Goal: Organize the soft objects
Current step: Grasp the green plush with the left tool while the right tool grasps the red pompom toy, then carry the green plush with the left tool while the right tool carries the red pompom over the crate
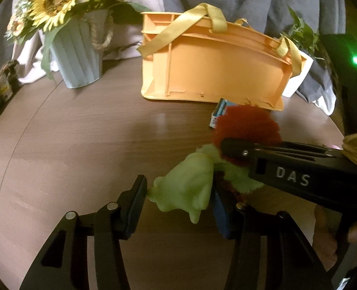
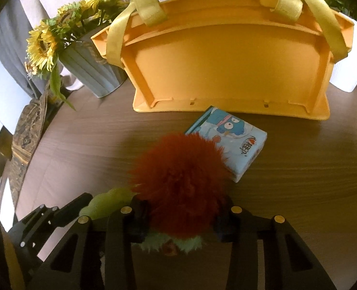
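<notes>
A plush toy with shaggy red hair (image 2: 180, 181) and a pale green body (image 1: 188, 186) is above the brown table. My right gripper (image 2: 178, 220) is shut on the plush toy, its fingers pressed into the red hair; it also shows in the left wrist view (image 1: 229, 149). My left gripper (image 1: 178, 198) is open around the toy's green limb, not clamping it. A light blue tissue pack (image 2: 231, 140) lies on the table just beyond the toy. An orange plastic basket (image 2: 226, 60) with yellow straps stands behind it.
A grey ribbed pot of sunflowers (image 1: 77, 55) stands at the back left of the round table (image 1: 81, 133). A white pot with a green plant (image 1: 299, 72) is behind the basket's right end. Grey fabric hangs behind.
</notes>
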The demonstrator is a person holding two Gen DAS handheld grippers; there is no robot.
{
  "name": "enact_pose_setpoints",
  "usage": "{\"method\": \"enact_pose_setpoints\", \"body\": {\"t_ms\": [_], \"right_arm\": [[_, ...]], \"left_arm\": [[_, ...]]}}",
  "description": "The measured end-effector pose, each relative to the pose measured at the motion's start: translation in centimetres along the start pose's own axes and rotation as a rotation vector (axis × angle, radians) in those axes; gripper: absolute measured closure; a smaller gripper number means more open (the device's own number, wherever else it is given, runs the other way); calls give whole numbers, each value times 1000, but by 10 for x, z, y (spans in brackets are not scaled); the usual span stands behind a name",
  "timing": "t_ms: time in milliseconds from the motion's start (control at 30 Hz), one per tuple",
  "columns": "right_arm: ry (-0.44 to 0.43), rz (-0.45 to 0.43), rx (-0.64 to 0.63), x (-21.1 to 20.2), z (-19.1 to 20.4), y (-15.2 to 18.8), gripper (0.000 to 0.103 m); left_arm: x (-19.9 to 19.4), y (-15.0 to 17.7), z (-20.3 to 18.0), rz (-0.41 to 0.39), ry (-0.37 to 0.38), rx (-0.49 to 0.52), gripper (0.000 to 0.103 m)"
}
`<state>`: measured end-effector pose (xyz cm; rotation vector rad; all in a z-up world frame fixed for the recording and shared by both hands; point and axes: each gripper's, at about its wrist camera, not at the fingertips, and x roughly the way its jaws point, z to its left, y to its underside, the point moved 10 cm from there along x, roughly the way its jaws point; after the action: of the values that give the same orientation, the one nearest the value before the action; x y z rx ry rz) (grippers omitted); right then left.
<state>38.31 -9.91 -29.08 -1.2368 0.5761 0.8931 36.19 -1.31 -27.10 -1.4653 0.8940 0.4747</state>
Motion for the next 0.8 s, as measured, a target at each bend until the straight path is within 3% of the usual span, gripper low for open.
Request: {"method": "enact_pose_setpoints", "body": {"t_ms": [333, 800], "right_arm": [[30, -43, -19, -29, -8, -2, 63], [81, -172, -35, -91, -12, -21, 63]], "left_arm": [[-22, -12, 1, -40, -6, -59, 53], [-69, -54, -11, -168, -8, -94, 53]]}}
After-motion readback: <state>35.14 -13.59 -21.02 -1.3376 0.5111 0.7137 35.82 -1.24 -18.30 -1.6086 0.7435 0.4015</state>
